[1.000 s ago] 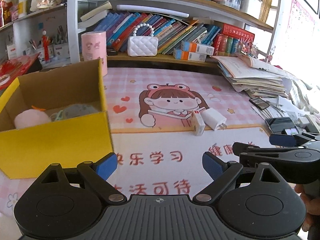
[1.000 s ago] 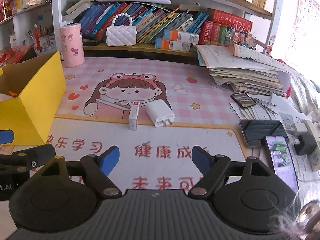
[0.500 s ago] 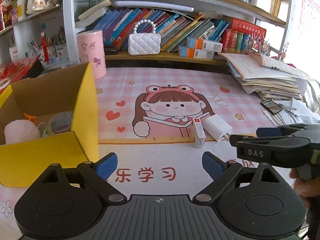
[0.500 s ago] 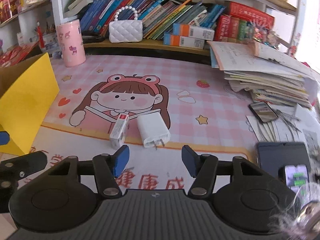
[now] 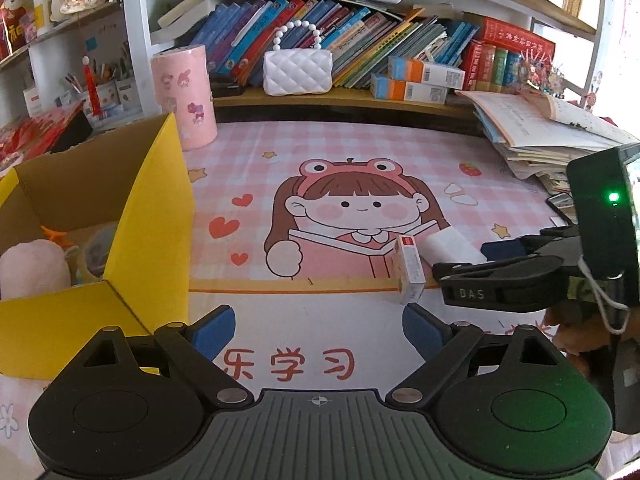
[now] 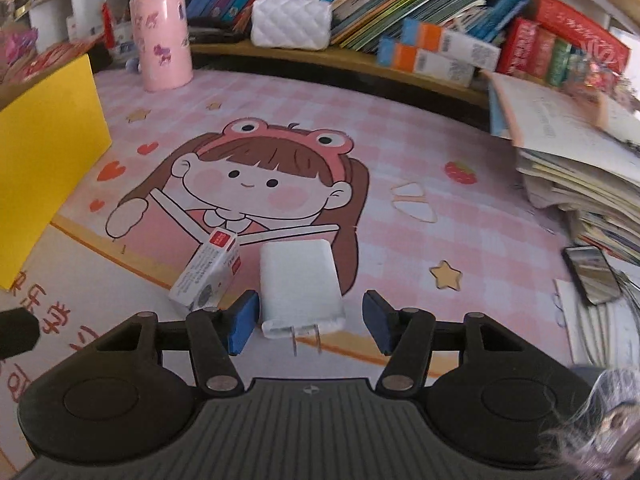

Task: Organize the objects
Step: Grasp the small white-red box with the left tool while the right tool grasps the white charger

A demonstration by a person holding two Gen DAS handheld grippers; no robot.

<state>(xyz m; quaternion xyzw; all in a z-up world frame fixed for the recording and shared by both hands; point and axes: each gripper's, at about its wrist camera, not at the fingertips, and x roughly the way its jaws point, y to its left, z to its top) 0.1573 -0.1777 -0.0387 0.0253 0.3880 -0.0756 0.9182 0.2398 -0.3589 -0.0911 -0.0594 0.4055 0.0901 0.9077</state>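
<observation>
A white charger plug (image 6: pixel 301 285) lies on the pink cartoon mat (image 6: pixel 400 152), prongs toward me. A small white box with a red end (image 6: pixel 208 270) lies just left of it. My right gripper (image 6: pixel 310 322) is open, its blue pads (image 6: pixel 242 322) on either side of the charger's near end; the left pad is close to it. In the left wrist view the right gripper (image 5: pixel 496 260) reaches over the charger (image 5: pixel 448 246) and small box (image 5: pixel 409 270). My left gripper (image 5: pixel 318 330) is open and empty, next to the yellow box (image 5: pixel 152 240).
The yellow cardboard box holds a pink plush (image 5: pixel 32 268) and other items. A pink cylinder (image 5: pixel 186 96), a white quilted purse (image 5: pixel 298 70) and shelves of books stand at the back. A paper stack (image 6: pixel 580 152) and a phone (image 6: pixel 592 274) lie at the right.
My right gripper has moved forward and down to the charger, its pads now flanking it. My left gripper has shifted slightly forward and right; the yellow box sits further left in its view.
</observation>
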